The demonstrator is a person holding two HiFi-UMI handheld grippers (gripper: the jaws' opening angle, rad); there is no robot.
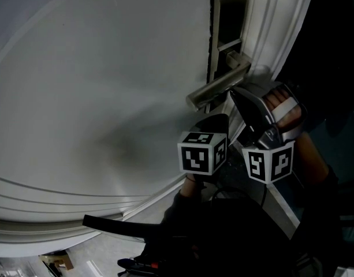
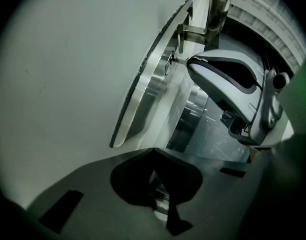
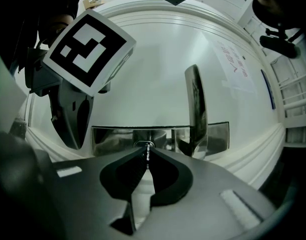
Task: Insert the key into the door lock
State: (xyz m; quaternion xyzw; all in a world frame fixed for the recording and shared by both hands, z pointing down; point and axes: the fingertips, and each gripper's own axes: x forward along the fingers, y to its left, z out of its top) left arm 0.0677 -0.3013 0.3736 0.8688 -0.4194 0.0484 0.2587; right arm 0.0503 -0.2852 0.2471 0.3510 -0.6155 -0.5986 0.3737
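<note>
Right tongs [image 3: 146, 149] clamp the key [image 3: 148, 154], tip at the lock [image 3: 141, 144]; left tongs [image 2: 153, 150] hover closed, empty.

The lock plate [image 3: 113, 139] is mirror-polished metal; the key [image 3: 147, 153] at it, bare metal; the door [image 1: 107, 68] around it, smooth matt white.

Black left gripper [image 2: 153, 151]; grey-and-black right gripper [image 3: 147, 153]; white cubes [image 1: 202, 153] with black square markers
</note>
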